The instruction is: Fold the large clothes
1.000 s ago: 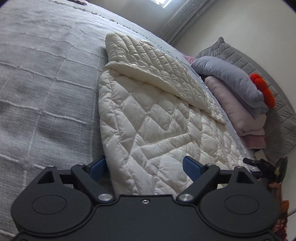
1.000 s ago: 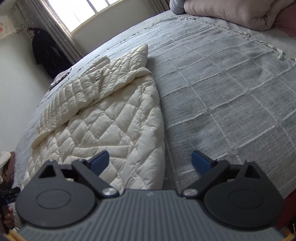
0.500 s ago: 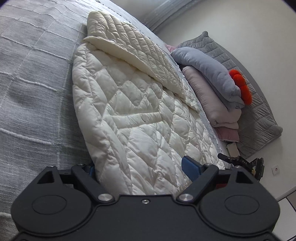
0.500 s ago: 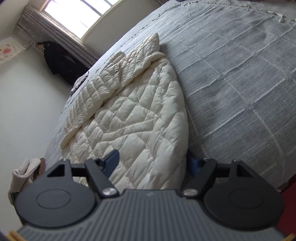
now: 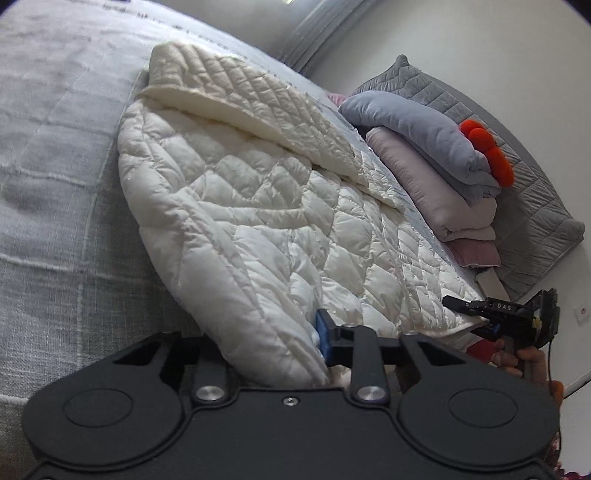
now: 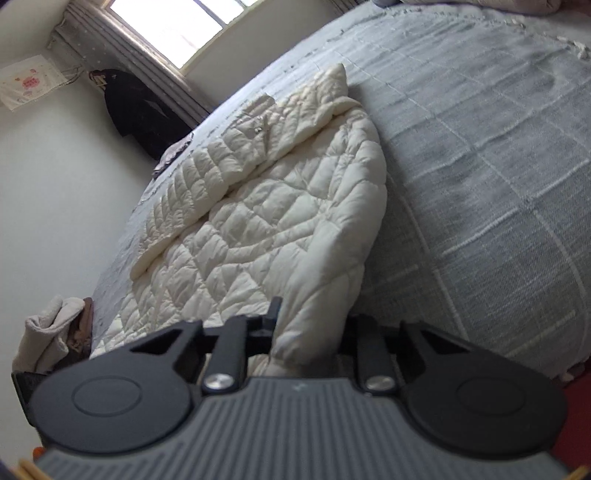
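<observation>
A cream quilted puffer jacket (image 5: pixel 258 206) lies spread on the grey bed (image 5: pixel 55 184), one sleeve folded across its top. My left gripper (image 5: pixel 273 350) is closing on the jacket's near hem; the blue pad (image 5: pixel 323 336) presses the bunched fabric, and the other finger is hidden under it. In the right wrist view the same jacket (image 6: pixel 258 221) runs away from me. The jaws of my right gripper (image 6: pixel 310 332) are closing and pinch its near edge between the black fingers. From the left wrist view, the right gripper (image 5: pixel 465 314) sits at the hem's far corner, held by a hand.
Folded grey and pink blankets (image 5: pixel 424 147) with a red pompom (image 5: pixel 487 151) are stacked by a grey quilted headboard (image 5: pixel 524 206). A dark garment (image 6: pixel 140 107) hangs near the window (image 6: pixel 177 22). A pale cloth pile (image 6: pixel 51 332) sits off the bed's left edge.
Both grippers moved in over the jacket's near hem and went from wide open to pinching the fabric. The hem now bunches up between each pair of fingers.
</observation>
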Demonstrator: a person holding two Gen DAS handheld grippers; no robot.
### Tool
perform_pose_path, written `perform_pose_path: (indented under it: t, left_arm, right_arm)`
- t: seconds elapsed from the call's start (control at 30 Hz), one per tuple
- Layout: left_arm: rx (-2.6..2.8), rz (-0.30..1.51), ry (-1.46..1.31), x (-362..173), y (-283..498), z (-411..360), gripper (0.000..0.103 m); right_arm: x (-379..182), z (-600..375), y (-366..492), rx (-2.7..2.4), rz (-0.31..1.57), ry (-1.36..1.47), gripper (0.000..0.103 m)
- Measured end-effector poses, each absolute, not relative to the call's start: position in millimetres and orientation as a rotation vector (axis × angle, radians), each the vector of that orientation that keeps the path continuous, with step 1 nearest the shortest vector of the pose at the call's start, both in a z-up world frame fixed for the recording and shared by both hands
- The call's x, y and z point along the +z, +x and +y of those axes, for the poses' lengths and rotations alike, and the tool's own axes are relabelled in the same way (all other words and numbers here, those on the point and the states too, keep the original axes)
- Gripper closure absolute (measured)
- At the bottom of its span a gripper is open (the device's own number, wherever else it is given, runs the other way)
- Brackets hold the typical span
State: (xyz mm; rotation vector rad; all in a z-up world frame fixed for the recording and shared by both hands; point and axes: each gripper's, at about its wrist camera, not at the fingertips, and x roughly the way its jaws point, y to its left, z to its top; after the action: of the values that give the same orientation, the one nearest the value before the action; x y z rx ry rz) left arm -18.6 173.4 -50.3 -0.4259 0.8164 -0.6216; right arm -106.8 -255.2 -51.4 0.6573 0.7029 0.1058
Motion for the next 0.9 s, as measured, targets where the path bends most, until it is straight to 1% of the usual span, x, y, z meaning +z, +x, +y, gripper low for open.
perform_pose_path:
  t: [0.1, 0.2, 0.4, 0.57, 0.7, 0.9]
  left_arm:
    - [-0.621, 0.720, -0.393, -33, -31, 167, 0.084]
    - [-0.630, 0.656, -0.408, -17, -39, 167, 0.087]
    - [-0.656, 0.519, -0.441, 16, -59, 177, 0.089]
    - [-0.678, 0.418, -0.453, 47, -63, 185, 0.090]
    - [-0.670, 0.355, -0.451, 69, -41, 185, 0.090]
    - [-0.567, 0.305, -0.581, 87, 28, 182, 0.089]
  right_arm:
    - [-36, -252, -116, 0.120, 0.621, 0.649, 0.089]
    - [-23, -250, -123, 0.134, 0.561, 0.651, 0.090]
    - [8, -252, -146, 0.164, 0.443, 0.648, 0.091]
    - [44, -257, -148, 0.179, 0.340, 0.643, 0.091]
    - [71, -257, -123, 0.179, 0.262, 0.649, 0.091]
    - [93, -260, -52, 0.125, 0.187, 0.641, 0.091]
